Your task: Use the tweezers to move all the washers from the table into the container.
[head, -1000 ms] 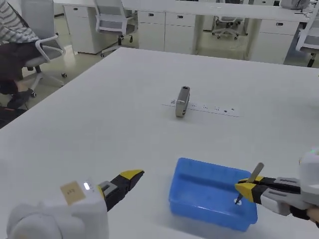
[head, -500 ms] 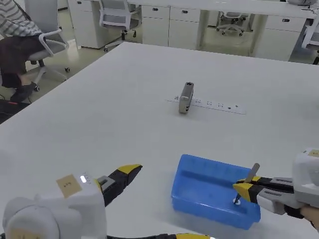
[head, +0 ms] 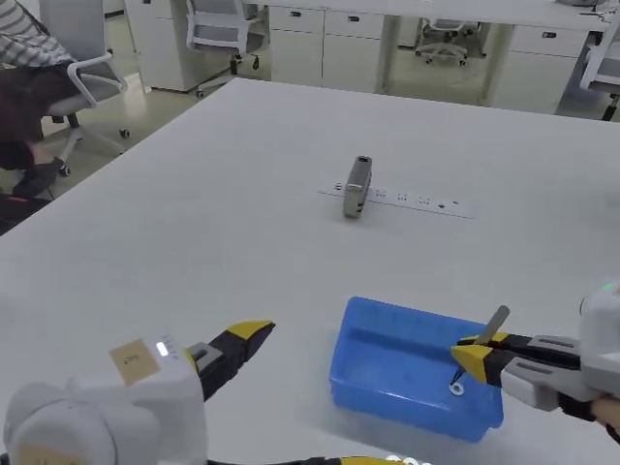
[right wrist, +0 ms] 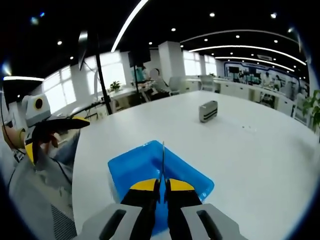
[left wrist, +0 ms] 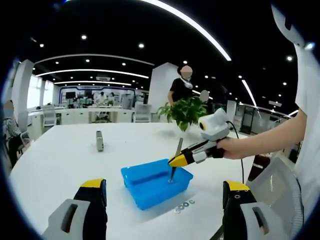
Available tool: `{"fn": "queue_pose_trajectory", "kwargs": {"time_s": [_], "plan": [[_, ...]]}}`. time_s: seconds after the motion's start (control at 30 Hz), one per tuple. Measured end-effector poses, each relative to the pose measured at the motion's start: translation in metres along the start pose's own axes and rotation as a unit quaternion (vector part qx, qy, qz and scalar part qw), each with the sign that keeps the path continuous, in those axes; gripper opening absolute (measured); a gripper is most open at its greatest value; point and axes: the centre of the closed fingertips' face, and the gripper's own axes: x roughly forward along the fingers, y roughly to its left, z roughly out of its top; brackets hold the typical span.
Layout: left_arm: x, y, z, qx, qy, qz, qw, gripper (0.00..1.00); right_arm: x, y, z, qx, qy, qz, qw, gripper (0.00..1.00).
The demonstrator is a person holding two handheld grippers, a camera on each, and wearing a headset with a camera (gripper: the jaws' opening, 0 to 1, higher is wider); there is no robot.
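Beside the container [left wrist: 150,192], loose washers [left wrist: 183,204]

- Your white table [head: 242,194] runs broad and bare towards its far corner.
- Beyond it you have a row of white desks [head: 320,39] with drawer units, and grey office chairs [head: 218,34] drawn up to them.
- The floor [head: 145,116] to your left is pale and glossy.
- Overhead, the dark ceiling carries small spotlights [left wrist: 83,37] and a long bright strip [left wrist: 191,21].
- A white pillar [left wrist: 160,90] stands behind a leafy plant [left wrist: 186,111].
- Tall windows [right wrist: 107,75] let in daylight along one side.
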Motion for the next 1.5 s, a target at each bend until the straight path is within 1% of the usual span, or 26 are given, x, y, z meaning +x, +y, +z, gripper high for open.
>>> {"fn": "queue_pose_trajectory", "kwargs": {"time_s": [0.1, 0.27, 0.37, 0.5, 0.7, 0.8, 0.87, 1.03, 1.13, 1.27, 1.37, 1.5], "plan": [[0.0, 0.0, -0.001, 0.0, 0.003, 0.0, 1.0, 0.99, -0.006, 0.007, 0.007, 0.006, -0.016, 0.004, 0.9998, 0.03], [0.0, 0.001, -0.001, 0.002, 0.003, 0.002, 1.0, 0.99, -0.014, 0.016, 0.011, 0.021, -0.029, 0.015, 0.9992, 0.03], [0.0, 0.001, -0.001, 0.0, 0.003, 0.002, 1.0, 0.99, -0.019, 0.021, 0.013, 0.026, -0.035, 0.019, 0.9988, 0.03], [0.0, 0.0, -0.002, 0.0, 0.005, 0.0, 1.0, 0.99, -0.026, 0.03, 0.016, 0.044, -0.047, 0.027, 0.9976, 0.03], [0.001, -0.001, -0.004, 0.003, 0.01, -0.003, 0.9999, 0.99, -0.034, 0.045, 0.014, 0.066, -0.056, 0.04, 0.9954, 0.03], [0.001, -0.001, -0.004, 0.002, 0.011, -0.004, 0.9999, 0.99, -0.036, 0.05, 0.009, 0.073, -0.055, 0.044, 0.9949, 0.03], [0.001, -0.002, -0.004, 0.002, 0.012, -0.004, 0.9999, 0.99, -0.036, 0.053, 0.002, 0.078, -0.05, 0.046, 0.9946, 0.03], [0.001, -0.002, -0.005, 0.003, 0.013, -0.005, 0.9999, 0.99, -0.035, 0.057, -0.015, 0.094, -0.034, 0.051, 0.9937, 0.03], [0.002, -0.003, -0.005, 0.005, 0.015, -0.006, 0.9999, 0.99, -0.035, 0.06, -0.023, 0.097, -0.025, 0.049, 0.9937, 0.03], [0.002, -0.003, -0.006, 0.005, 0.016, -0.008, 0.9998, 0.99, -0.034, 0.062, -0.031, 0.109, -0.02, 0.049, 0.9927, 0.03], [0.002, -0.003, -0.005, 0.004, 0.016, -0.008, 0.9998, 0.99, -0.033, 0.062, -0.037, 0.109, -0.01, 0.045, 0.9929, 0.03], [0.002, -0.003, -0.006, 0.002, 0.016, -0.007, 0.9998, 0.99, -0.032, 0.064, -0.044, 0.109, -0.004, 0.042, 0.9931, 0.04]]}}
